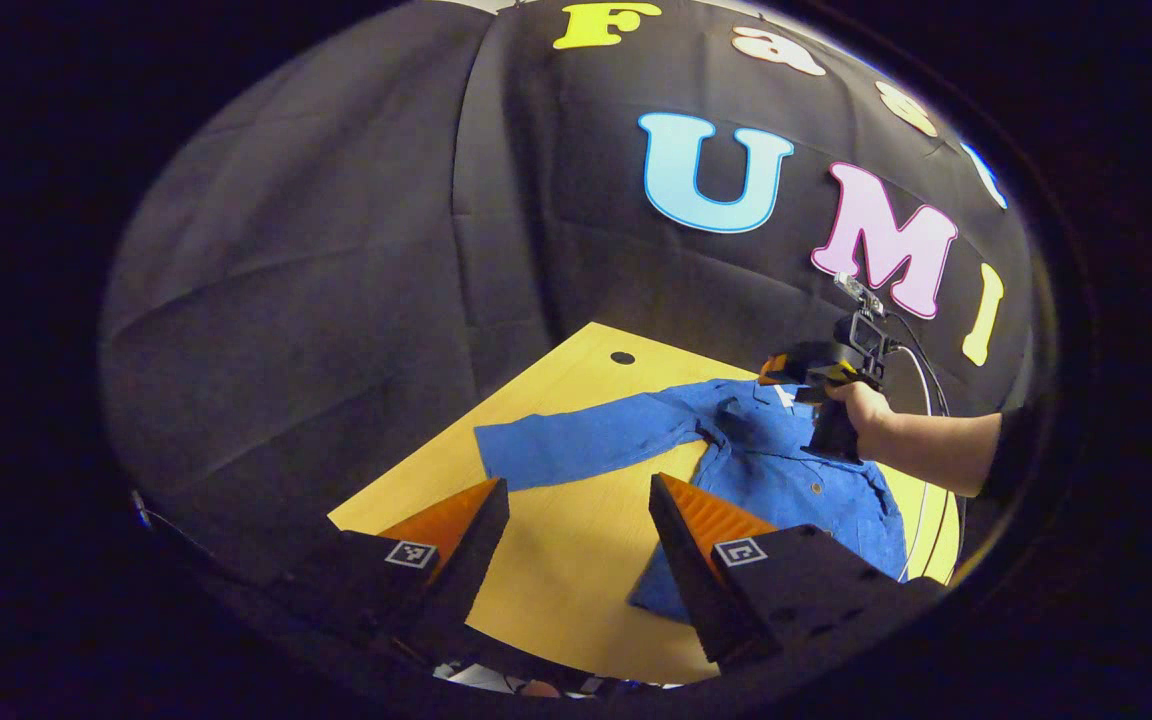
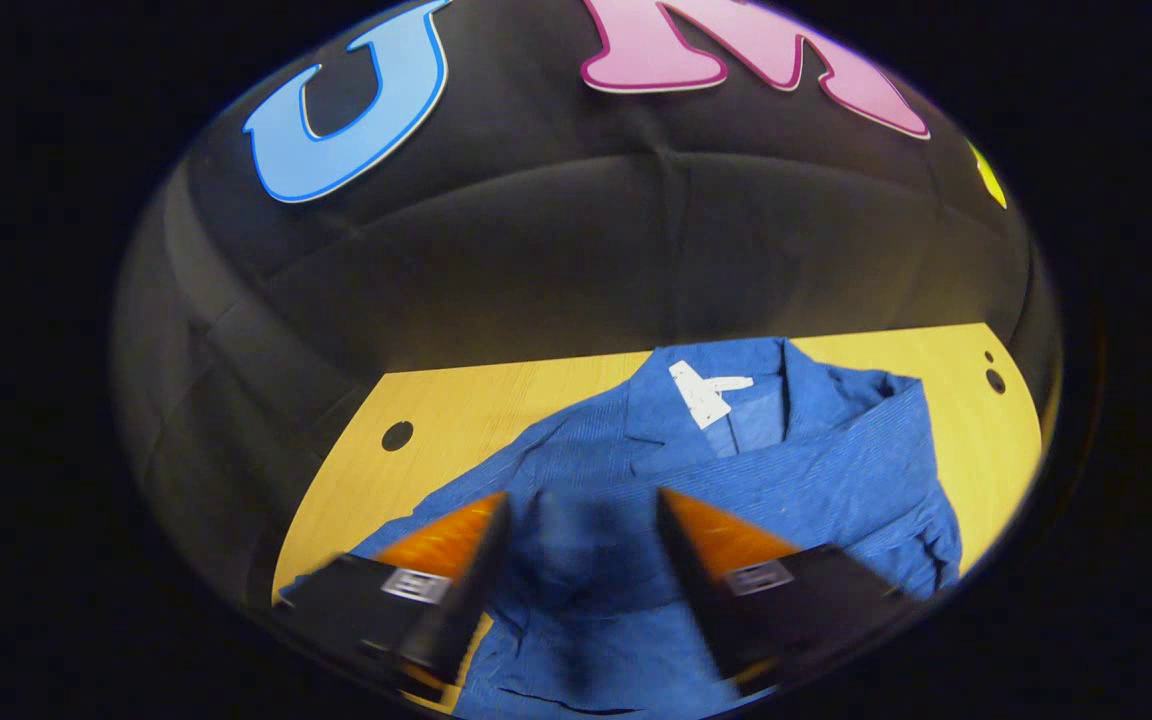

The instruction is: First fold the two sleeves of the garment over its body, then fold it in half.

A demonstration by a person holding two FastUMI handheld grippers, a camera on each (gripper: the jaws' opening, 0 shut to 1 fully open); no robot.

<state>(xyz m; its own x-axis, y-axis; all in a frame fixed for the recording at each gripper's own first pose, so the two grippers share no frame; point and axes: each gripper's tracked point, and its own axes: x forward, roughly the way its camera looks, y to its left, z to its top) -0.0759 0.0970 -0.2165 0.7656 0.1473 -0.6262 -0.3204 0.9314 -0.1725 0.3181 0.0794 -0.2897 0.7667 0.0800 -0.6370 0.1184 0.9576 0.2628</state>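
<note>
A blue button shirt (image 1: 786, 470) lies flat on the yellow table (image 1: 556, 560). One sleeve (image 1: 576, 445) stretches out toward the table's left side. My left gripper (image 1: 581, 490) hovers open over bare wood just short of that sleeve, nothing between its fingers. A hand holds my right gripper (image 1: 781, 372) above the shirt's collar end. In the right gripper view the collar with a white label (image 2: 706, 392) lies ahead, and folded cloth (image 2: 876, 440) is heaped along the shirt's (image 2: 786, 470) right side. The right gripper (image 2: 581, 500) is open above the chest, holding nothing.
The table top has round holes (image 1: 622, 357) (image 2: 397, 435) (image 2: 995, 380) near its far edge. The black cloth wall (image 1: 336, 250) rises right behind the table. A white cable (image 1: 928, 400) trails from the right gripper past the forearm (image 1: 936, 450).
</note>
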